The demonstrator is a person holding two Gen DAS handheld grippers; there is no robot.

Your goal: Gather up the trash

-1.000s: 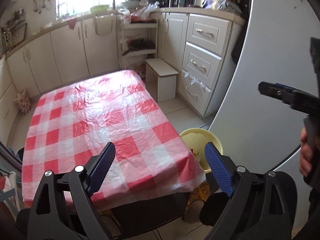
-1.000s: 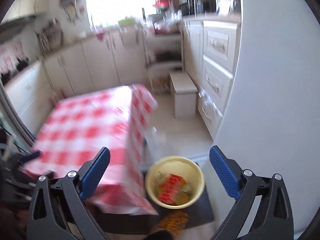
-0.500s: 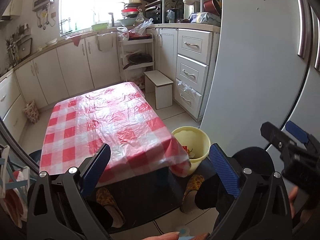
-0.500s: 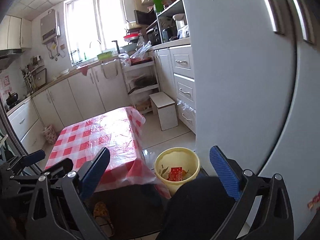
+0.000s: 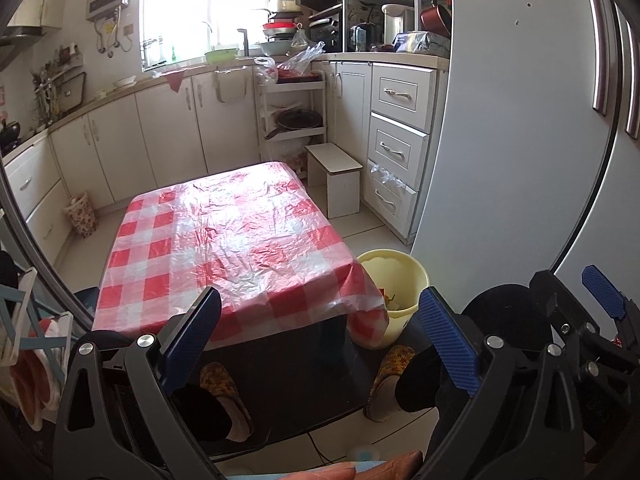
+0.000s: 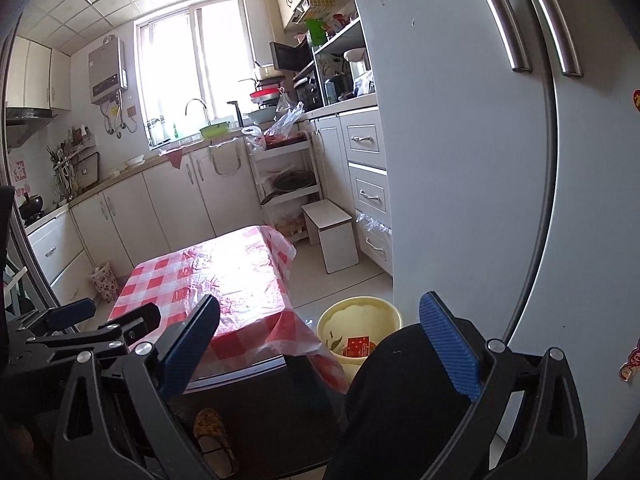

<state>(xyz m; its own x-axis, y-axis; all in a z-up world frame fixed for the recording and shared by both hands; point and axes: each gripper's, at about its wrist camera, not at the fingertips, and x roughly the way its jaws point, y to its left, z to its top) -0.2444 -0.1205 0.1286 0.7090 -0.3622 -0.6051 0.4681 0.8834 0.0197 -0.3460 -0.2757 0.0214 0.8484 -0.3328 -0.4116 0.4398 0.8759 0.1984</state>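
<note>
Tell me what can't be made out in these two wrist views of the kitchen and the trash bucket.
- Yellow bucket: in the left wrist view the checkered tablecloth covers its near side; most contents are hidden.
- Bucket contents in the right wrist view: a red wrapper shows, but the person's dark knee hides the rest.
- Under the table: in shadow, both views.
- Left tongs and right tongs: open, holding nothing.
</note>
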